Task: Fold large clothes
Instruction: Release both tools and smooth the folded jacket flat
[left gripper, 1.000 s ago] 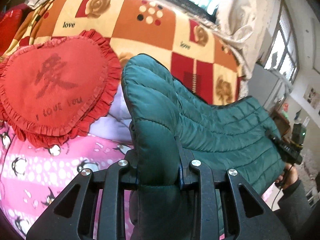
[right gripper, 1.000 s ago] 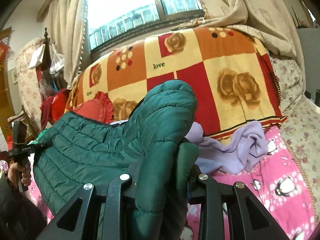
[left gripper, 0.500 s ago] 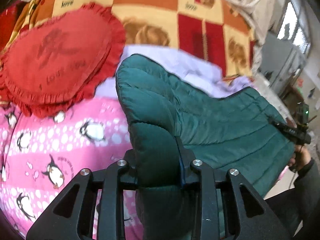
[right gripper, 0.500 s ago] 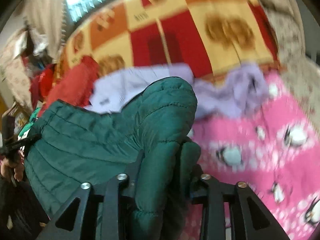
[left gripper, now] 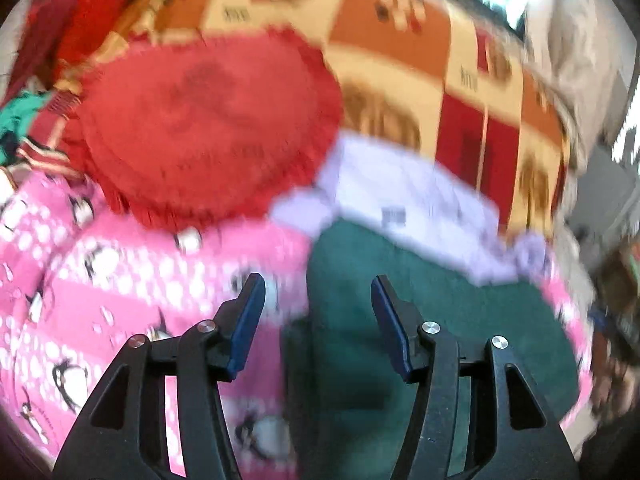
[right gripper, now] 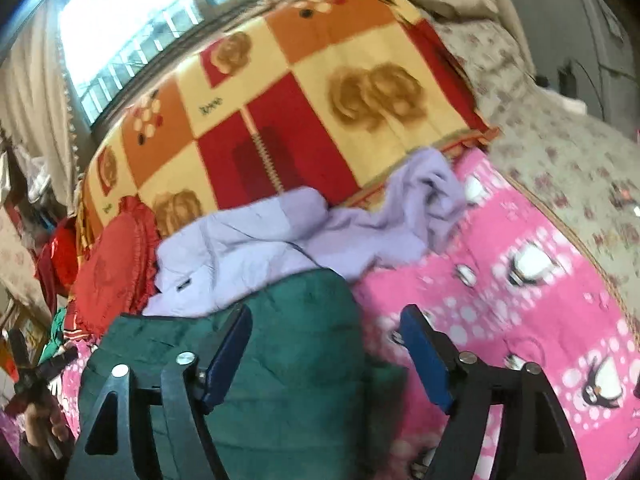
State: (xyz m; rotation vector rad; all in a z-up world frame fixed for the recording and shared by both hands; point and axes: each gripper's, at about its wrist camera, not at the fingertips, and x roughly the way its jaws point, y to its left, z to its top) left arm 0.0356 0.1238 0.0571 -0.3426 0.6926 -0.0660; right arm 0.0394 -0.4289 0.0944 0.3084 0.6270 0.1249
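Note:
A dark green quilted jacket [left gripper: 432,332] lies flat on the pink penguin bedsheet [left gripper: 120,280]. In the right wrist view the jacket [right gripper: 288,360] lies under and left of the fingers. My left gripper [left gripper: 318,300] is open and empty, its jaws wide apart above the jacket's left edge. My right gripper [right gripper: 326,334] is open and empty above the jacket's right edge. The left wrist view is blurred by motion.
A lilac garment [right gripper: 304,236] lies crumpled just beyond the jacket, also in the left wrist view [left gripper: 404,200]. A red heart-shaped frilled cushion [left gripper: 208,128] leans at the back left against a checked rose blanket [right gripper: 320,92]. A floral cover [right gripper: 560,140] lies at the right.
Both grippers have opened and let go of the green jacket. The jacket, held up before, now lies flat on the bed. Both grippers have drawn back slightly.

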